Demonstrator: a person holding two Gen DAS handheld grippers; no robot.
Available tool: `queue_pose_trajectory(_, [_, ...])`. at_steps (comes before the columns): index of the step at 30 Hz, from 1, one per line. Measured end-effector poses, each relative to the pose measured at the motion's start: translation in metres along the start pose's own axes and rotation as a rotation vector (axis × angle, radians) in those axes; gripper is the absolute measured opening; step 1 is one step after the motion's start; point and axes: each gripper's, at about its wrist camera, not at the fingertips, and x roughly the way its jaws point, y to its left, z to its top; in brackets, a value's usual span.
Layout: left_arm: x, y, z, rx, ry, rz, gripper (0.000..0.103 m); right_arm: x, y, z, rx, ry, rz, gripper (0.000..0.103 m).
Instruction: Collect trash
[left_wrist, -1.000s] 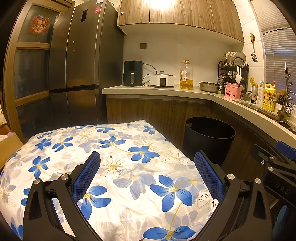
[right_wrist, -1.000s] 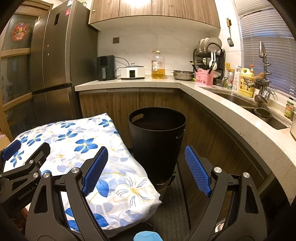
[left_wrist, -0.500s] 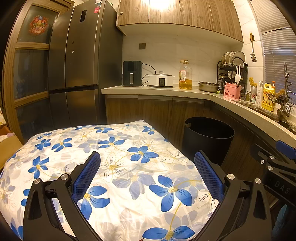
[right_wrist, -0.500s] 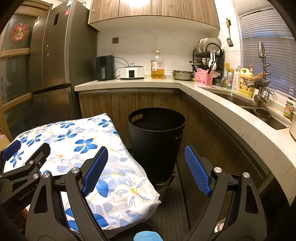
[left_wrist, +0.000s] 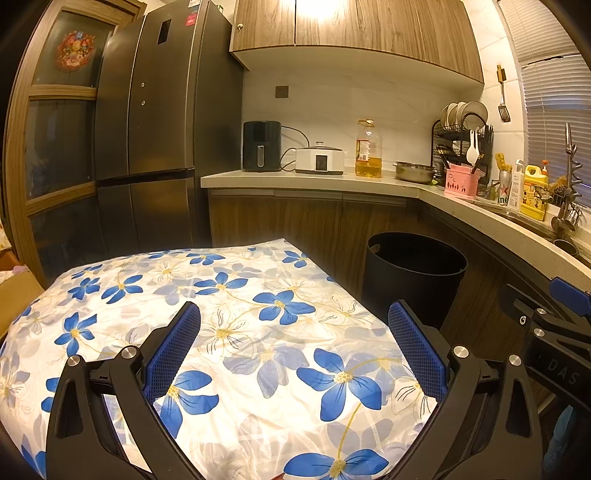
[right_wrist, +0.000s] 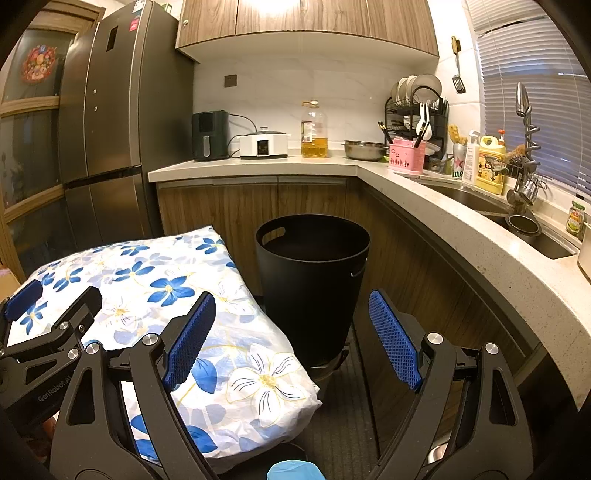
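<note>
Kitchen, trash collection. We hold the left gripper (left_wrist: 291, 339) and right gripper (right_wrist: 291, 328) with jaws spread wide, nothing between them. Black bin (right_wrist: 312, 284) stands on the floor beside the flowered cloth (left_wrist: 229, 317); we see no loose trash on it. Risk, as we judge: the pads snagging cloth, or a swing tipping the bin.
</note>
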Motion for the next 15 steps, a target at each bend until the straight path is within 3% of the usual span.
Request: queue_pose_trajectory(15, [0.0001, -0.0034, -0.0025, 0.011, 0.015, -0.039, 0.097, 0.0006, -0.0007, 0.0005, -0.001, 0.0, 0.0, 0.084])
